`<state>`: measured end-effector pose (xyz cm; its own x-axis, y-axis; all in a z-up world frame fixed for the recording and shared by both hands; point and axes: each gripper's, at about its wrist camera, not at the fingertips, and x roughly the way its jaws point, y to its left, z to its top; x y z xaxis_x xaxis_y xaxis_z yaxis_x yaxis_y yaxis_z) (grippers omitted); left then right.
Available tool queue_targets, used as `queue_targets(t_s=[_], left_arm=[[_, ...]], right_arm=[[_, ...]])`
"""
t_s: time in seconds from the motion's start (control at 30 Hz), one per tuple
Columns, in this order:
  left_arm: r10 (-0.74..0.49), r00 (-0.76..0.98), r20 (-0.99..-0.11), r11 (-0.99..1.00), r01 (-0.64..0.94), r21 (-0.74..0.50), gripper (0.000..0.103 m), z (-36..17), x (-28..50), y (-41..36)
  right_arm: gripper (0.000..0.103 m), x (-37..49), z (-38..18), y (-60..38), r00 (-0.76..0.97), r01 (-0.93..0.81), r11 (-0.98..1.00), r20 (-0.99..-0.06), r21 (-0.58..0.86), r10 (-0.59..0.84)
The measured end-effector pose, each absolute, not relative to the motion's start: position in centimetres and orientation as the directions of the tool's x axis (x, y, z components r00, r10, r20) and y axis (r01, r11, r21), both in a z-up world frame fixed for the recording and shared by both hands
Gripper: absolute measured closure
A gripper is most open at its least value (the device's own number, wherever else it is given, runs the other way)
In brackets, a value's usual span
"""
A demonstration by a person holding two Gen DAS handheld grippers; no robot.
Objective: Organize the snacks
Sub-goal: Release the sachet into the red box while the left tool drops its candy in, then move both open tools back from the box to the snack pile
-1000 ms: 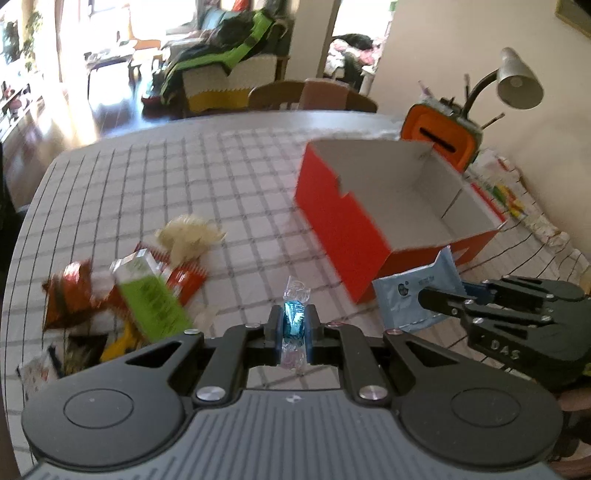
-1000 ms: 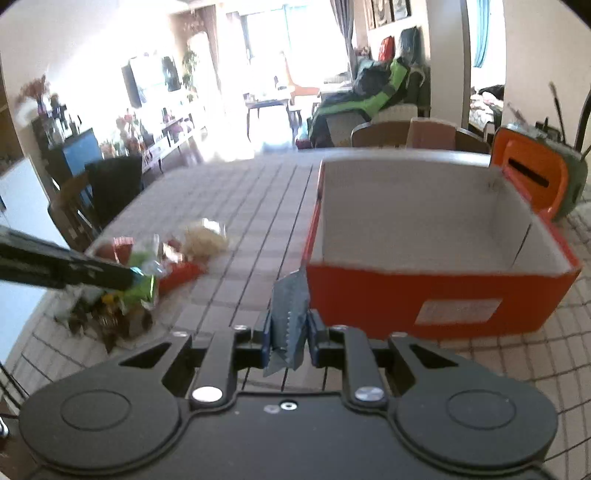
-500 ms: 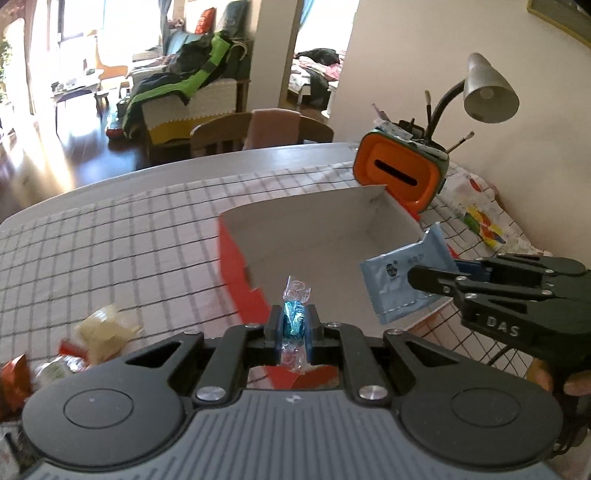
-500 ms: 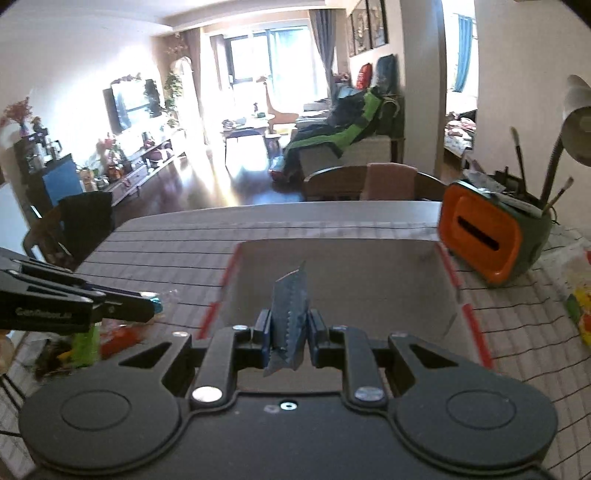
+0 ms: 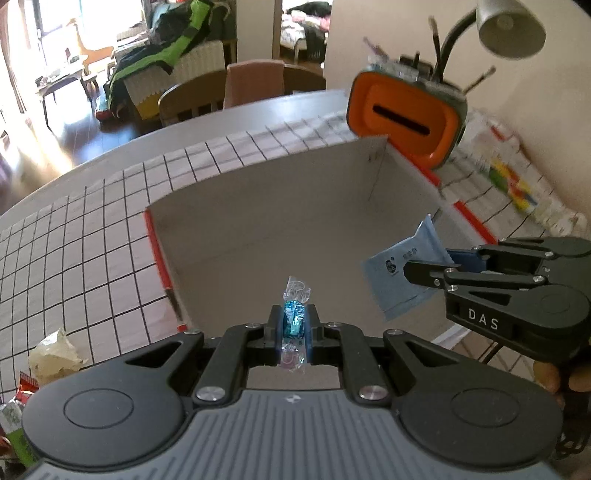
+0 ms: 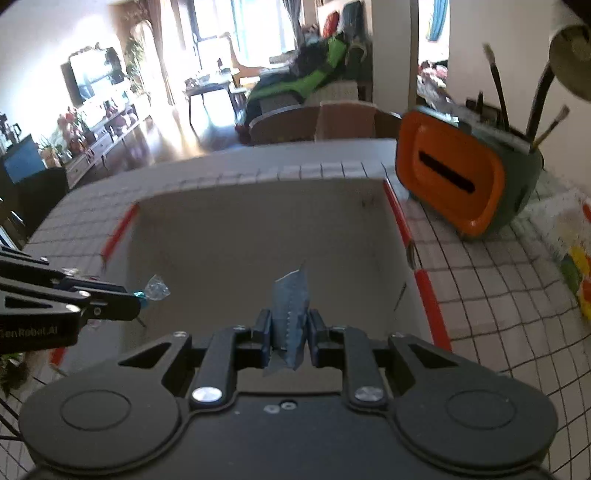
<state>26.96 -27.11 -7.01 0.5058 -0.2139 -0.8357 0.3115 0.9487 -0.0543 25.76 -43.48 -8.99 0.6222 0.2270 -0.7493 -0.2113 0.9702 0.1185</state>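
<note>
- While over the orange box [image 5: 159, 254], both grippers loaded.
- Far left on the checked desk [image 5: 74, 236]: loose snack wrappers [image 5: 51, 354], outside the box.
- Left gripper [image 5: 293, 325]: fingers clamped on a blue candy [image 5: 293, 319] in clear wrap, held above the box's near-left part.
- Right gripper [image 6: 290, 325]: fingers pinched on a pale blue packet [image 5: 402, 280], above the box interior.
- Beyond the box, right: orange holder [image 6: 448, 184], lamp [image 5: 509, 27].
</note>
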Motion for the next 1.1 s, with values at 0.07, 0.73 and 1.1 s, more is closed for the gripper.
queue_targets(t_s=[0.07,0.73,1.1], left_arm=[[-0.2,0.488,-0.85,0.949,0.311,-0.045,0.092,-7.8,27.4,-27.5],[-0.153,0.413,-0.898,0.955,0.295,-0.027,0.091,-10.1,28.2,-28.0],[-0.168,0.479,-0.862,0.965,0.257,-0.045,0.077,-7.7,26.2,-26.9]], right_arm=[[0.084,26.2,-9.9,-43.5,0.6,-0.208,0.97,-0.767,0.125,0.227],[0.083,26.5,-11.7,-43.3,0.518,-0.238,0.962,-0.82,0.136,0.244],[0.083,24.8,-8.7,-44.0,0.584,-0.269,0.951,-0.759,0.153,0.287]])
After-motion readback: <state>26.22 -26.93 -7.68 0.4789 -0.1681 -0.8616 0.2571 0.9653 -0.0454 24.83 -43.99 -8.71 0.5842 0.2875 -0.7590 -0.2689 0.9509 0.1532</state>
